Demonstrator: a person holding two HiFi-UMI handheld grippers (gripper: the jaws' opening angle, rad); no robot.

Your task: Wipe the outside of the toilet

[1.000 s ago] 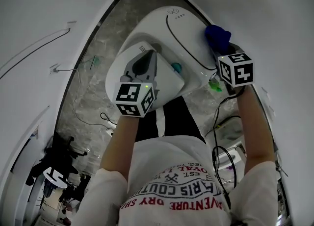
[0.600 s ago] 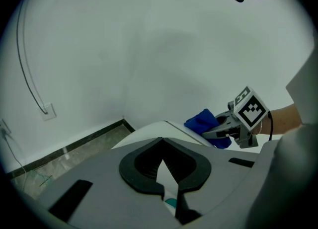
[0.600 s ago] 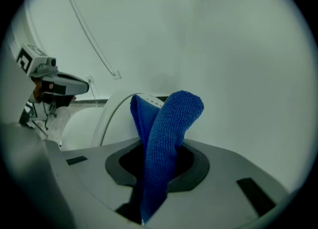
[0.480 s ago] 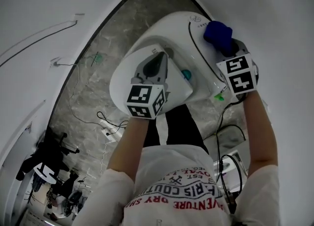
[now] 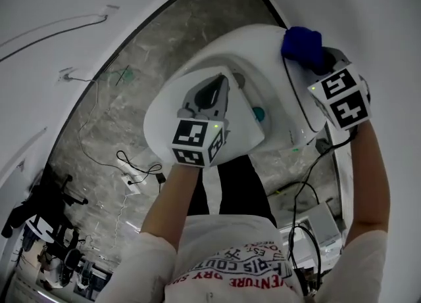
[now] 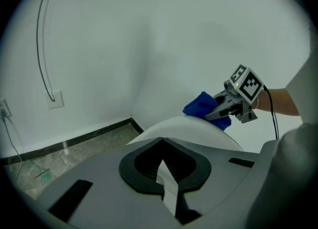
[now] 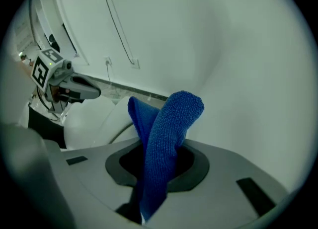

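A: Since a second ago the blue cloth (image 5: 301, 41) has slid farther back along the right edge of the white toilet (image 5: 260, 52).

B: And nearest to the person?

A: The left hand-held gripper (image 5: 217, 89) hangs over the toilet's front, jaws together and empty.

B: Beyond it?

A: The right hand-held gripper (image 5: 313, 58) is clenched on the cloth, which lies against the toilet's far right corner, near the white wall (image 5: 381, 6). The toilet looks smooth, glossy and rounded.

The left tongs (image 5: 218, 88) are above the toilet (image 5: 164, 106) at its near end. To their right, at its far end by the wall (image 5: 375, 6), the right tongs (image 5: 310, 62) grip a cloth (image 5: 301, 42). Cables (image 5: 141, 167) lie on the floor (image 5: 154, 52), left of the toilet.
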